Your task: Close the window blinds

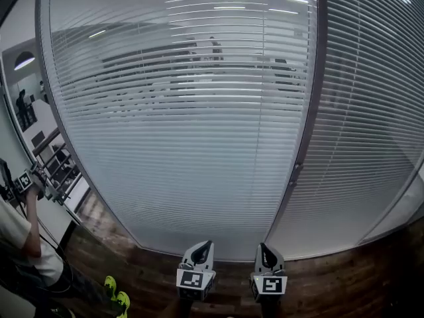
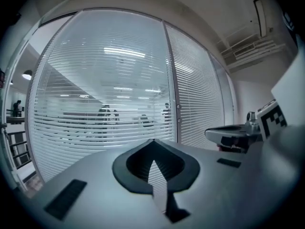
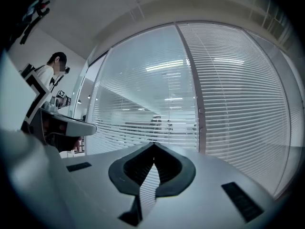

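The window blinds (image 1: 218, 177) are hung across the far glass wall in two panels, divided by a dark post (image 1: 307, 111). The right panel (image 1: 371, 124) is seen shut. In the left panel (image 1: 152, 65) the upper slats are tilted open, so the room behind is visible, and the lower slats are shut. The task is therefore judged incomplete. The left gripper (image 1: 203, 245) and right gripper (image 1: 265, 249) are held near, well apart from the blinds, jaws pressed together on nothing.
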